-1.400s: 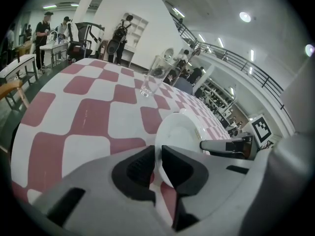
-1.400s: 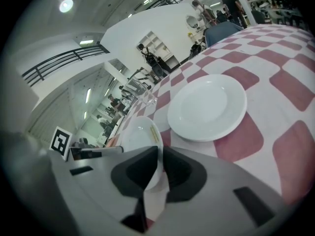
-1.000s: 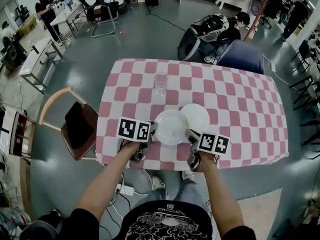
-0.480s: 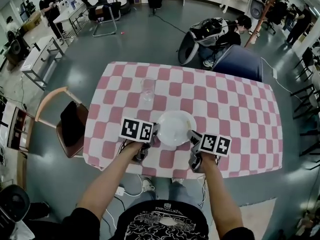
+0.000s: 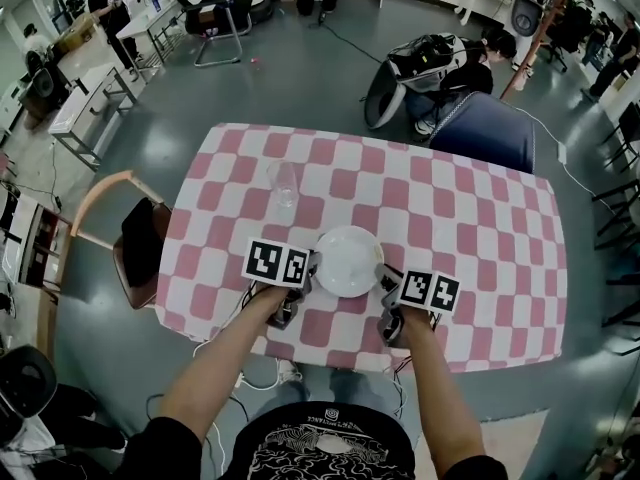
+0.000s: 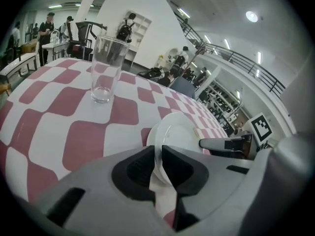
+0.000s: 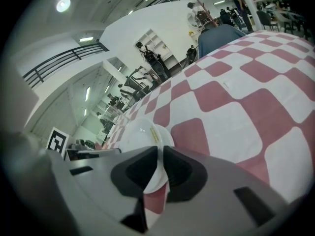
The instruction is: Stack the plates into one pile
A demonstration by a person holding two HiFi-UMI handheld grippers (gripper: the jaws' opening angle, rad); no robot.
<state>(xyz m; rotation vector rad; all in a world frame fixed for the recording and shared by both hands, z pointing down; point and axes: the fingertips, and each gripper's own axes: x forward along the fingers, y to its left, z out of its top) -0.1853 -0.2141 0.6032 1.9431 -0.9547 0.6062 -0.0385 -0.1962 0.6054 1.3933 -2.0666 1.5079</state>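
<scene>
The round white plate (image 5: 348, 259) is over the near part of the desk with the pink-and-white checked cloth (image 5: 470, 233), between the two grippers. The left gripper (image 5: 308, 268) has its fingers almost closed, pinching the plate's thin left rim. The right gripper (image 5: 385, 277) pinches the opposite rim in the same way. I cannot tell whether another plate lies under it. A tall clear drinking glass (image 5: 284, 183) stands upright farther back on the left, apart from the plate.
</scene>
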